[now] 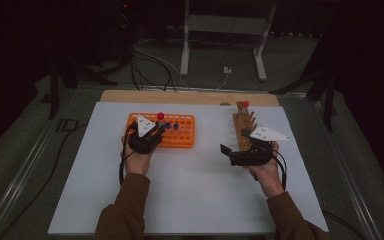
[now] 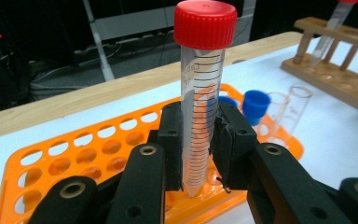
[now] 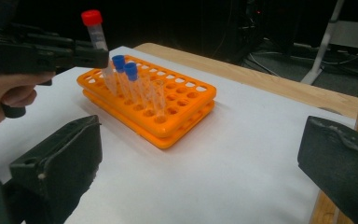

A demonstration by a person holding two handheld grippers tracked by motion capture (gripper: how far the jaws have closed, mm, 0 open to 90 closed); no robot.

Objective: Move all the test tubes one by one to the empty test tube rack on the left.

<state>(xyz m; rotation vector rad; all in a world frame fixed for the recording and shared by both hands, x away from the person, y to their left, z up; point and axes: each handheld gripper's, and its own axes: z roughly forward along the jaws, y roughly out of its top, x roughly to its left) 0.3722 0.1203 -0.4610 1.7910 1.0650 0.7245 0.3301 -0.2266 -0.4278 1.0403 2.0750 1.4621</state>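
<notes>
Transfer of capped tubes between two racks, part-way through. The orange rack (image 1: pixel 180 131) already carries two blue-capped tubes (image 3: pixel 121 74) and what look like two uncapped clear tubes (image 2: pixel 292 105), though these are faint against the holes; most of its holes stand vacant; the wooden rack (image 1: pixel 243 125) at the right of the white surface (image 1: pixel 190 190) bears one red-capped tube (image 1: pixel 245 104), judged to be what is left to move. The red-capped tube (image 2: pixel 200 98) in hand is upright, its conical tip just above a near-edge hole of the orange rack and apparently not yet seated; lowering and release remain. Left hand-held gripper (image 2: pixel 196 140): jaws drawn in, pads pinching the graduated barrel of that tube from both sides, cap well clear above them. Right hand-held gripper (image 3: pixel 200 154): jaws spread wide, nothing between them, hovering over the surface just beside the wooden rack.
</notes>
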